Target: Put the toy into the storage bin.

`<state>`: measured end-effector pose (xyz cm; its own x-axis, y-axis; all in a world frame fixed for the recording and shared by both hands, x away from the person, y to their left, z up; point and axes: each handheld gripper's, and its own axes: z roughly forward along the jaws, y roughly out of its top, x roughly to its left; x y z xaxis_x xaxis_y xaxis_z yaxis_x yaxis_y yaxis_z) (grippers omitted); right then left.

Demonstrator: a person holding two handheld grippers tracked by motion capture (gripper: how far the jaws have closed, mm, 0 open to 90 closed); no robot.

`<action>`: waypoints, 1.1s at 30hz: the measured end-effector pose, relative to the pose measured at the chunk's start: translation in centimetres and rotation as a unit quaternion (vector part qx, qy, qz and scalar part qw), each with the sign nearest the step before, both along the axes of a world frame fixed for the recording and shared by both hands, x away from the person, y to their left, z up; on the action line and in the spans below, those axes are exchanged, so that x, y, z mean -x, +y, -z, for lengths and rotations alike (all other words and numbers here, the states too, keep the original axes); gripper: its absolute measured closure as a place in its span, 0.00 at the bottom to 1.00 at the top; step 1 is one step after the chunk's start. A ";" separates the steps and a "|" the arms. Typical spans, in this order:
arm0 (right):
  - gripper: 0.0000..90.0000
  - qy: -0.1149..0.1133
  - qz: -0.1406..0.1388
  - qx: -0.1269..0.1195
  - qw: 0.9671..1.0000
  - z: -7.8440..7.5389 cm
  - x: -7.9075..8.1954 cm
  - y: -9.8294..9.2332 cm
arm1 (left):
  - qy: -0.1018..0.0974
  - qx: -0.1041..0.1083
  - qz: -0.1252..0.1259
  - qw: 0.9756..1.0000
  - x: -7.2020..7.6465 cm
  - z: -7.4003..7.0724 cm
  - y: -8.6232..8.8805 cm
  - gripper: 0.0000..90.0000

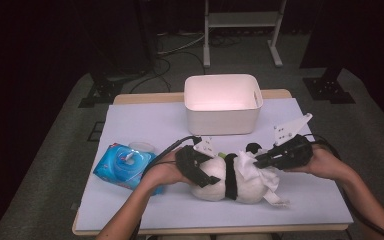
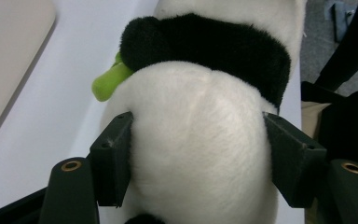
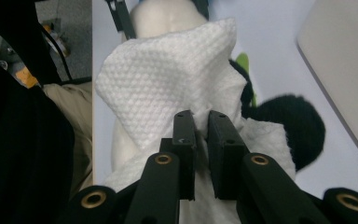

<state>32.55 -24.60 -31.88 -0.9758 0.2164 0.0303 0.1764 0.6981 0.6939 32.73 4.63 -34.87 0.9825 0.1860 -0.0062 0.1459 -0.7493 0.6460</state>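
At lower centre of the high view, the plush panda [image 1: 232,181] lies on the tabletop [image 1: 145,125]. The left tool [image 1: 198,167] straddles its white body, jaws wide and pressing; the right tool [image 1: 260,161] pinches a white wipe [image 1: 250,165] against it

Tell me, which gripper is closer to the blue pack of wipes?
Left. The left gripper clamps the panda toy right beside the wipes pack; the right gripper pinches a white wipe farther away.

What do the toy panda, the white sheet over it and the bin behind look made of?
Panda: plush fabric, by its short fuzzy pile, probably soft-stuffed. White sheet: likely a nonwoven wipe, by its embossed dot texture and limp folds. Bin: probably matte plastic, smooth with rounded corners.
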 end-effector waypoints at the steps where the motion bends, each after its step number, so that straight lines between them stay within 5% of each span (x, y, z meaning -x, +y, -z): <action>1: 0.90 0.000 0.002 0.005 1.000 0.1 0.1 -0.2 | 0.003 -0.001 0.002 1.000 -0.1 0.0 0.0 0.35; 6: 0.90 0.004 0.008 0.007 1.000 0.6 0.3 -0.7 | 0.008 -0.009 -0.004 1.000 -0.6 -0.1 -0.3 0.20; 11: 0.90 -0.002 0.006 0.009 1.000 0.3 0.2 -0.3 | 0.010 -0.004 0.001 1.000 -0.4 0.1 -0.6 0.29; 22: 0.90 -0.006 0.003 0.004 1.000 -1.0 -0.9 1.0 | 0.001 -0.011 0.017 1.000 0.7 0.0 -0.4 0.32; 33: 0.90 0.001 0.010 -0.013 1.000 0.3 -0.8 0.3 | 0.016 -0.006 0.011 1.000 0.4 -0.6 -0.6 0.27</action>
<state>33.40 -24.26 -32.21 -0.9714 0.2344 0.0384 0.1912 0.6756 0.7121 32.35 4.00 -34.28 0.9856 0.1653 -0.0357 0.1504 -0.7602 0.6320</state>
